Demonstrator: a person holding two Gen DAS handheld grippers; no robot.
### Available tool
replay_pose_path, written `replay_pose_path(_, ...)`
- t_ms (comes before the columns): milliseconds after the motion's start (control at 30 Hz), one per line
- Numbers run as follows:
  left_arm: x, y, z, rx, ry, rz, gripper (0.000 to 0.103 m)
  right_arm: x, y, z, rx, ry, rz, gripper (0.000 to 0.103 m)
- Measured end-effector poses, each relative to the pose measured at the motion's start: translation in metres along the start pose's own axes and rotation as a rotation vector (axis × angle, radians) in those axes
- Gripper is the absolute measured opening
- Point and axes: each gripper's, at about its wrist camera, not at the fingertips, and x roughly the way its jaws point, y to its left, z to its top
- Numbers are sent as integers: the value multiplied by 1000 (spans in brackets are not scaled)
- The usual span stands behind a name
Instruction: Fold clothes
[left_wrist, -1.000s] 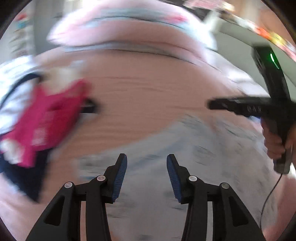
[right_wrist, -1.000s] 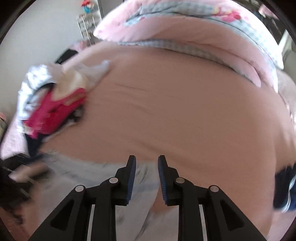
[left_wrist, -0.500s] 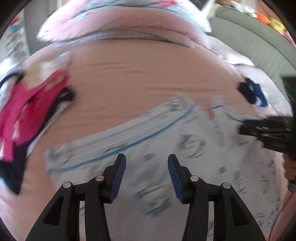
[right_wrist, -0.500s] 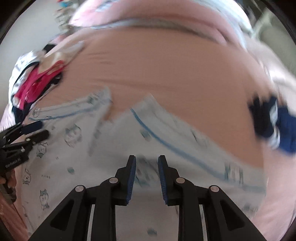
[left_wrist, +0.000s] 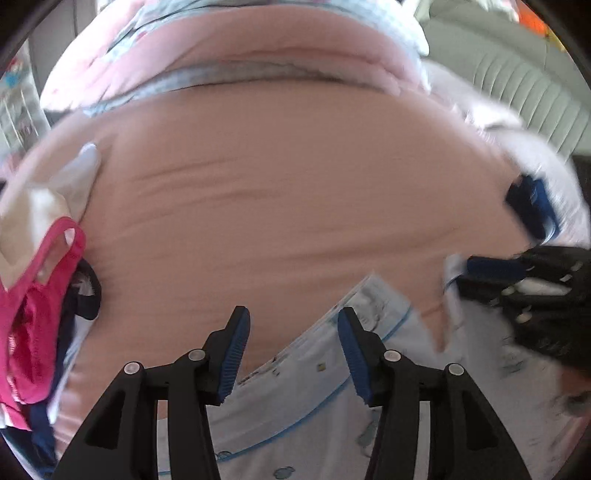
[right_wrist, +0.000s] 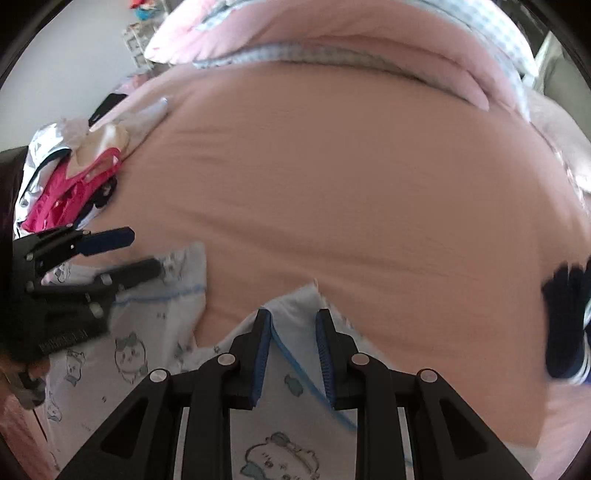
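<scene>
A white garment (left_wrist: 314, 406) with blue piping and small cartoon prints lies spread on the pink bed sheet (left_wrist: 295, 203). My left gripper (left_wrist: 293, 350) hovers over one of its corners. Its jaws are opening and the pads press on nothing. In the right wrist view the left gripper (right_wrist: 144, 253) sits at the left edge, fingers apart, beside the garment's (right_wrist: 147, 350) left corner. My right gripper (right_wrist: 291, 350) stands over the other corner. That cloth tip and its blue piping lie in the gap between the pads. The right gripper (left_wrist: 461, 275) also shows at the right of the left wrist view.
A pile of clothes, with a bright pink piece (right_wrist: 62, 199) on top, lies at the left of the bed. A navy and blue garment (right_wrist: 565, 325) lies at the right. A pink quilt (right_wrist: 332, 33) is rolled along the far side, with a grey padded headboard (left_wrist: 498, 74) beyond.
Both views have slid back along the garment, so only its far corners now lie under the fingertips. The left jaws stand a little wider. The two grippers are closer together.
</scene>
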Motion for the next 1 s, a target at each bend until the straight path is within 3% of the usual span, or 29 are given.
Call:
replay_pose_path(100,-32,-7,-15,30,-22,-62,47,-23,2,0,15,-44,42,24)
replay_pose_path(200,-60,-25,-52,79,44,-110,47,-56,10,-24,30,-12,46,25)
replay_pose_path(300,-79,-38,-99,93,98,-101,47,-84,29,-76,33,38,42,28)
replay_pose_path(467,-112,-73,-172,26,170,-105,47,-112,49,-175,114,105,68,29)
replay_pose_path(533,-122,-89,-198,55,170,-66,47,-117,59,-209,129,122,70,29)
replay_pose_path(667,-140,-101,-240,86,177,70,48,-136,64,-253,79,107,-27,29)
replay_pose_path(800,-158,-96,-268,5,102,96,49,-151,52,-274,93,89,-94,29)
replay_pose_path(900,-163,-95,-280,-50,91,131,63,-164,33,-288,163,68,-148,29)
replay_pose_path(1000,-175,-91,-287,-117,52,78,64,-174,25,-292,225,32,-143,29)
